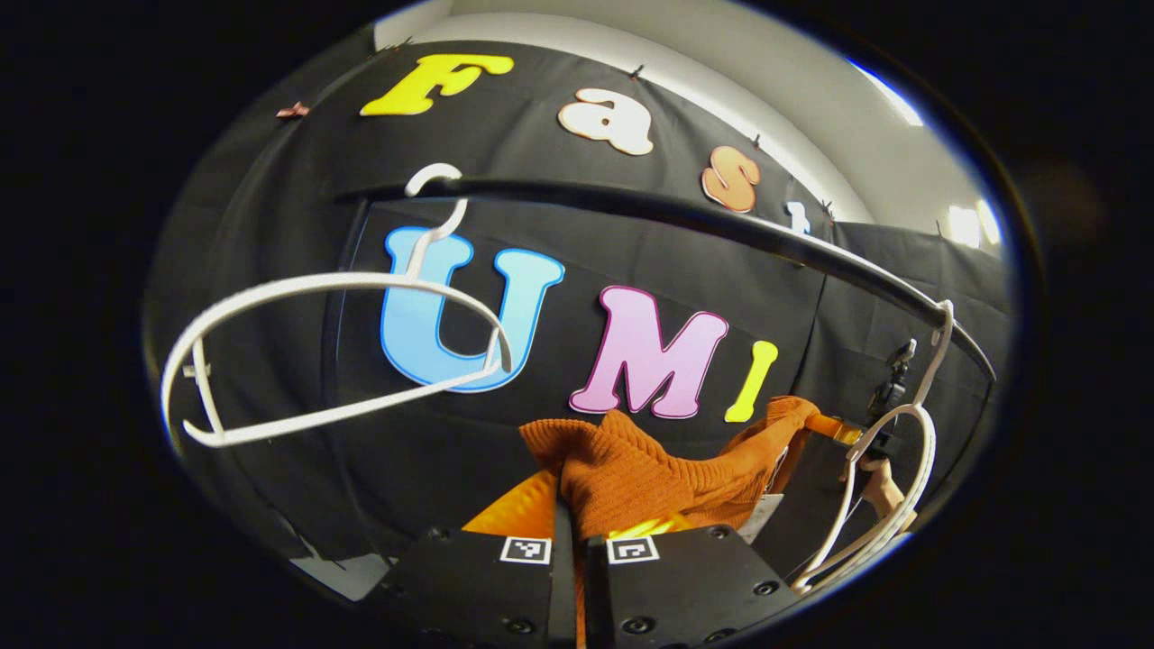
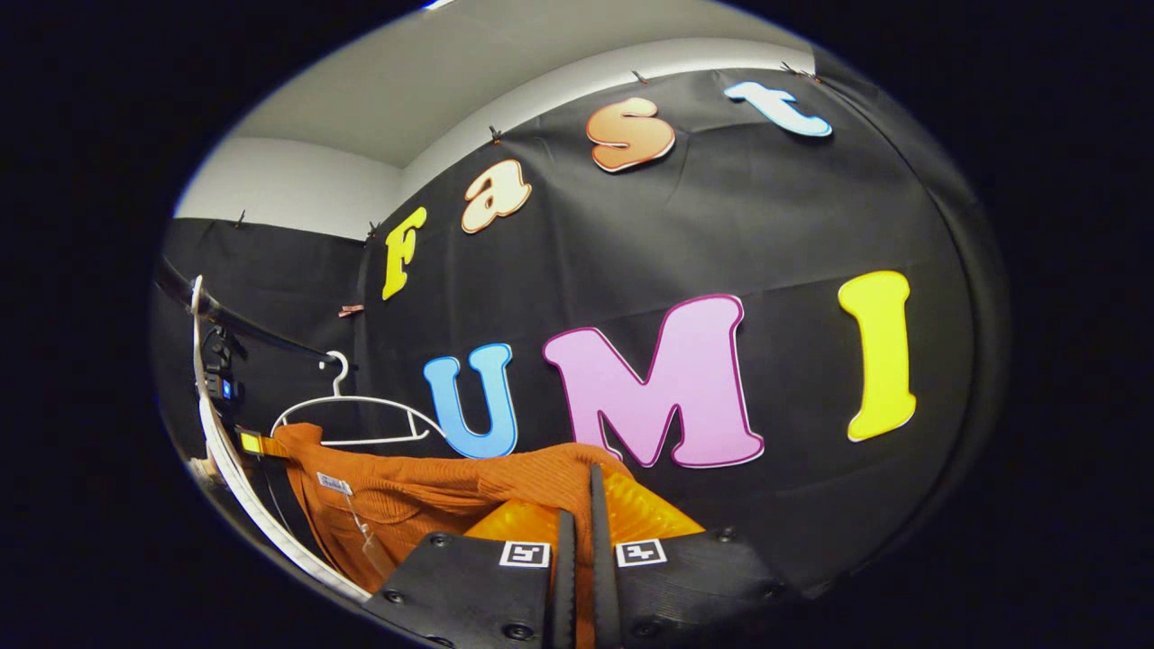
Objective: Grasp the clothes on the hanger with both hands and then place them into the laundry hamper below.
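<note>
An orange knit garment (image 1: 649, 469) hangs off the hangers, stretched between my two grippers. In the left gripper view, my left gripper (image 1: 577, 518) is shut on one bunched end of it. The right gripper's orange finger (image 1: 834, 428) grips the far end, with a hand (image 1: 885, 491) behind it. In the right gripper view, my right gripper (image 2: 581, 509) is shut on the garment (image 2: 433, 500). The cloth runs left to the left gripper's finger (image 2: 254, 443). A white tag (image 2: 334, 483) shows on the cloth.
A black rail (image 1: 631, 203) crosses overhead with a bare white hanger (image 1: 334, 361) hooked on it at left. A second white hanger (image 1: 906, 487) hangs at right, close to the hand. Both hangers (image 2: 361, 415) (image 2: 215, 424) and the rail (image 2: 252, 332) lie left in the right gripper view.
</note>
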Available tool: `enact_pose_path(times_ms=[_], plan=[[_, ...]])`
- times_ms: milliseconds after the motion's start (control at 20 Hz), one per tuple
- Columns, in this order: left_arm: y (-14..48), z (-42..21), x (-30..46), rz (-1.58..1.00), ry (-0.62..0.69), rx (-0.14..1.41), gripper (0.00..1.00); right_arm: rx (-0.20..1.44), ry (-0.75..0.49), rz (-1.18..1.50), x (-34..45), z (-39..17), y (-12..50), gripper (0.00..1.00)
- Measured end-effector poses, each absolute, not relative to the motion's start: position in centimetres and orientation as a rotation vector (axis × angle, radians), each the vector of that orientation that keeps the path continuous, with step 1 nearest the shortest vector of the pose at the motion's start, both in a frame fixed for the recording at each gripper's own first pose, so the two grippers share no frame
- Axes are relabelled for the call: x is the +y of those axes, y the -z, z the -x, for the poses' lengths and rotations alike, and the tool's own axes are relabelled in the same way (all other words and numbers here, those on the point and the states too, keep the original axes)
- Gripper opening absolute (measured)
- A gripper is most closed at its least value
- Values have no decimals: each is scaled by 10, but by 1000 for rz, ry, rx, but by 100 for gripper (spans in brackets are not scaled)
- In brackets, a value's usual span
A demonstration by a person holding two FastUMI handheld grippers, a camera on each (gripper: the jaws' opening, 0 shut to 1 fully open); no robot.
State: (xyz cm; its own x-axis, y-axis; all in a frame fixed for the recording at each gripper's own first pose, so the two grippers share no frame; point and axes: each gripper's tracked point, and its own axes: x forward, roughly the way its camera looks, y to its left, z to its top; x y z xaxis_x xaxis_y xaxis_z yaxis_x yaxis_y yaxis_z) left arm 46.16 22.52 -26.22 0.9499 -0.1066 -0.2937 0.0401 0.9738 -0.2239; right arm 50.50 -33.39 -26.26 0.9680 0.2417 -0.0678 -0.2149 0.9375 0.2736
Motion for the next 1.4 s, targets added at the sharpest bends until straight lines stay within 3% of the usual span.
enact_pose_path(times_ms=[150,200,250,400,800,900,950,1000,1400], plan=[[294,-461,234,355,76,324,8,133,-252,-302,-331,-505,288,12],[306,-458,239,370,59,327,8,156,-256,-305,-329,-502,300,17],[321,-456,242,367,32,342,8,177,-257,-293,-326,-498,315,12],[364,-436,245,389,-42,386,8,240,-234,-270,-321,-483,350,12],[421,-342,206,483,-236,449,8,363,-216,-372,-276,-384,394,12],[429,-324,174,457,-222,484,8,395,-259,-392,-245,-360,399,12],[432,-316,160,445,-218,497,8,416,-276,-376,-233,-350,404,7],[434,-310,144,448,-208,506,8,431,-291,-365,-221,-340,408,12],[467,-309,60,434,-159,579,8,552,-468,-369,-127,-288,428,12]])
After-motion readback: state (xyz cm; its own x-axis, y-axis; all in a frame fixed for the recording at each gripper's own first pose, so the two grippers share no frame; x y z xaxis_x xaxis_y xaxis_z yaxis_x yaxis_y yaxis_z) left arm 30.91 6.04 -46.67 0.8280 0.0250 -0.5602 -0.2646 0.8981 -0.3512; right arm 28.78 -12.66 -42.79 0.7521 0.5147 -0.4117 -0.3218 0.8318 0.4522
